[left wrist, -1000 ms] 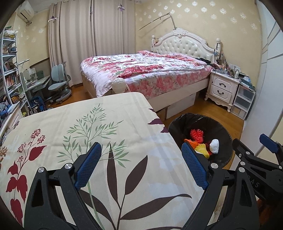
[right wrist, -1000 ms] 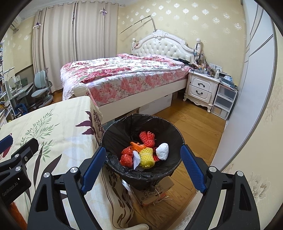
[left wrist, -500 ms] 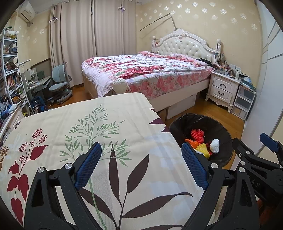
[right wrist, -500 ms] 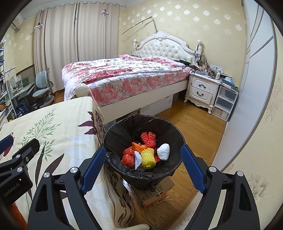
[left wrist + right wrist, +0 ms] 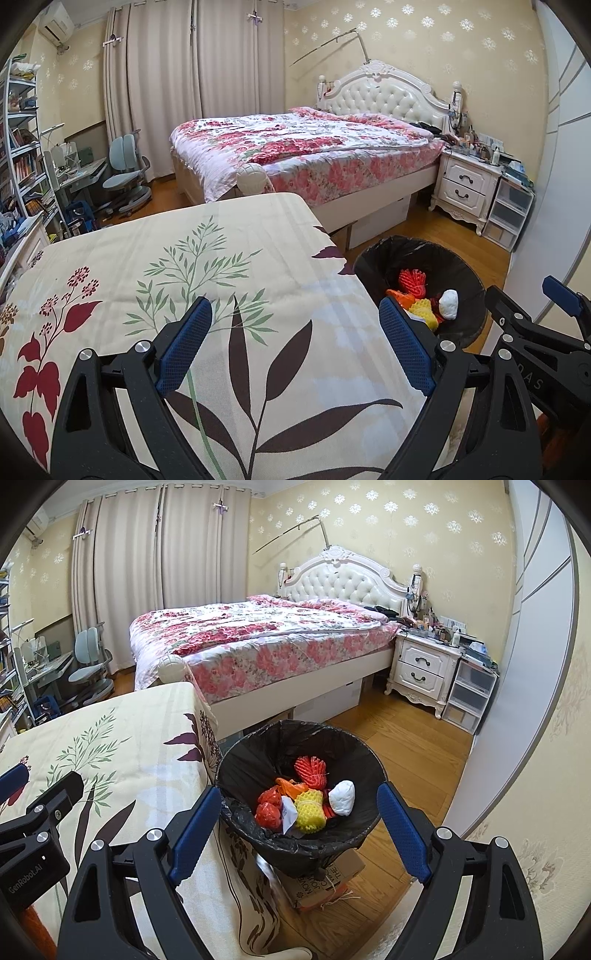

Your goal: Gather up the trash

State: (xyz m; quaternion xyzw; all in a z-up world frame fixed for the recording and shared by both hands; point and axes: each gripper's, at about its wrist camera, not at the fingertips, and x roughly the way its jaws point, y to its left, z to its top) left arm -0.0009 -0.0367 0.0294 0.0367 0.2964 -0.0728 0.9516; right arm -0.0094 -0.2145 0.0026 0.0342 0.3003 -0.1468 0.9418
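Observation:
A black-lined trash bin point(image 5: 258, 749) stands on the floor beside the table and holds several pieces of trash: red foam nets point(image 5: 310, 771), a yellow foam net point(image 5: 310, 812), an orange piece and a white wad point(image 5: 342, 797). The bin also shows in the left wrist view point(image 5: 469, 280). My right gripper point(image 5: 299, 827) is open and empty, above and in front of the bin. My left gripper point(image 5: 293, 347) is open and empty over the leaf-patterned tablecloth point(image 5: 221, 280). No trash shows on the cloth.
A bed point(image 5: 258, 646) with a floral cover stands behind the table. A white nightstand point(image 5: 421, 672) and plastic drawers point(image 5: 469, 698) are at the right wall. A desk chair point(image 5: 127, 173) and shelves point(image 5: 22, 155) are at the left. A cardboard box point(image 5: 325, 878) sits under the bin.
Both views have shifted slightly, with the bin and bed a little lower in frame. Both grippers stay open and empty.

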